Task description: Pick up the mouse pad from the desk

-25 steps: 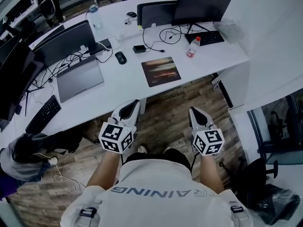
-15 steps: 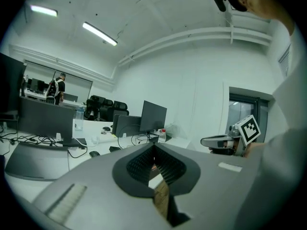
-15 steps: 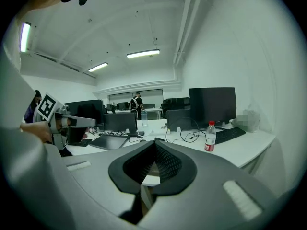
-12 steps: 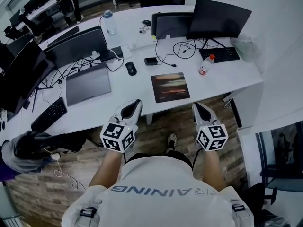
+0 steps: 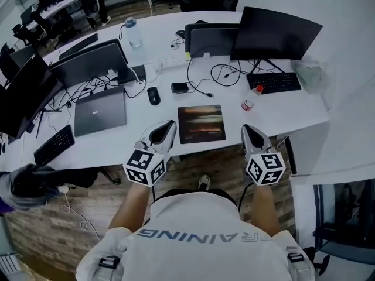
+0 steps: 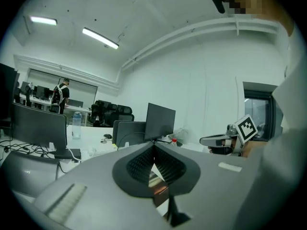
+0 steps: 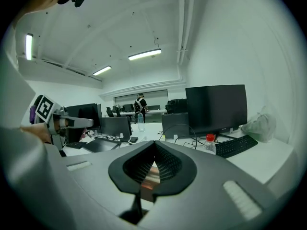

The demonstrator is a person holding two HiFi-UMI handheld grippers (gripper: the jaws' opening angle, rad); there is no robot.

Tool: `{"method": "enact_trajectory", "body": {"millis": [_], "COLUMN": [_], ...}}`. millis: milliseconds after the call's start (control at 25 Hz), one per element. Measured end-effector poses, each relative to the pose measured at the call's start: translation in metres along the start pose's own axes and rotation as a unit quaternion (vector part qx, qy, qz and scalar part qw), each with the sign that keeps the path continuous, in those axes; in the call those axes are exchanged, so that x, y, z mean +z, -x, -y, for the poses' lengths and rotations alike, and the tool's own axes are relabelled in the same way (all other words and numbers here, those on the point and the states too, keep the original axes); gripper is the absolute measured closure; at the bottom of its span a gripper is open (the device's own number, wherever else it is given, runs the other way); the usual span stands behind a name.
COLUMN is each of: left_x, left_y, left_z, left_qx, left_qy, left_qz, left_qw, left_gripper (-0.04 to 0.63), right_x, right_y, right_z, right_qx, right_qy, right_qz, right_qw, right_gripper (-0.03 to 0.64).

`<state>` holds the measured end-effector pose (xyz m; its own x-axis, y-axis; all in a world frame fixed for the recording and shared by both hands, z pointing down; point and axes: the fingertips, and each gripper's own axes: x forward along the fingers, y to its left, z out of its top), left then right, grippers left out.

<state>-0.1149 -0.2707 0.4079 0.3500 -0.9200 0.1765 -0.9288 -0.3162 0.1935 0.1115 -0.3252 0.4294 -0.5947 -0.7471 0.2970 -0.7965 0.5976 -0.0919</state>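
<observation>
Left claw (image 5: 168, 124) and right claw (image 5: 246, 128) are both clenched with nothing in them. In each gripper view the two jaws meet at their tips, and only the hollow behind the tips stays clear. Seen from the head view, the claws sit side by side in the lower middle of the frame. They are held over the near edge of the white table (image 5: 275, 115), each with its marker cube toward the person.

The mouse pad (image 5: 201, 123) lies flat on the table between the two claws and a little above them in the picture. It is a dark rectangle with a brownish streaked print, and neither claw touches it.

A small plastic bottle with a red cap (image 5: 250, 100) stands to the pad's upper right, with a black keyboard (image 5: 273, 82) beyond it. Above the pad lie a small black box (image 5: 179, 87) and loose black cables. A black mouse (image 5: 153, 95) lies to the pad's upper left, and a closed grey laptop (image 5: 101, 110) lies further left. Dark monitors (image 5: 275, 34) stand along the far side of the table.
</observation>
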Motion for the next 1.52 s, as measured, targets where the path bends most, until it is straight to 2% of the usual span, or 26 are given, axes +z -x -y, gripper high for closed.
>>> {"method": "enact_trajectory", "body": {"millis": [560,680,920,1040,1160,1320,1520], "left_x": [-0.025,-0.033,-0.048,-0.049,-0.055,-0.06,-0.069], "left_y": [-0.063,-0.063,-0.054,-0.05,-0.047,-0.043,-0.038], "left_z": [0.017,0.015,0.003,-0.007,-0.015,-0.02,-0.032], "left_qx": [0.073,0.081,0.099,0.109,0.118,0.129,0.146], "left_qy": [0.023,0.027,0.05,0.055,0.063,0.068,0.078], "left_qz": [-0.031,-0.04,-0.05,-0.051,-0.056,-0.06,-0.066], "left_qw": [0.9966,0.9955,0.9926,0.9913,0.9894,0.9875,0.984], "left_gripper": [0.595,0.595,0.595,0.595,0.595,0.595,0.595], "right_x": [-0.021,-0.035,-0.064,-0.081,-0.099,-0.13,-0.168], "right_y": [-0.069,-0.076,-0.091,-0.103,-0.117,-0.133,-0.15], "right_z": [0.064,0.065,0.046,0.039,0.036,0.033,0.02], "right_qx": [0.104,0.121,0.138,0.14,0.142,0.155,0.171], "right_qy": [0.001,-0.003,0.03,0.054,0.072,0.081,0.108], "right_qz": [-0.058,-0.076,-0.128,-0.16,-0.192,-0.242,-0.293], "right_qw": [0.993,0.99,0.982,0.976,0.968,0.954,0.934], "right_gripper": [0.603,0.603,0.603,0.48,0.387,0.284,0.199]}}
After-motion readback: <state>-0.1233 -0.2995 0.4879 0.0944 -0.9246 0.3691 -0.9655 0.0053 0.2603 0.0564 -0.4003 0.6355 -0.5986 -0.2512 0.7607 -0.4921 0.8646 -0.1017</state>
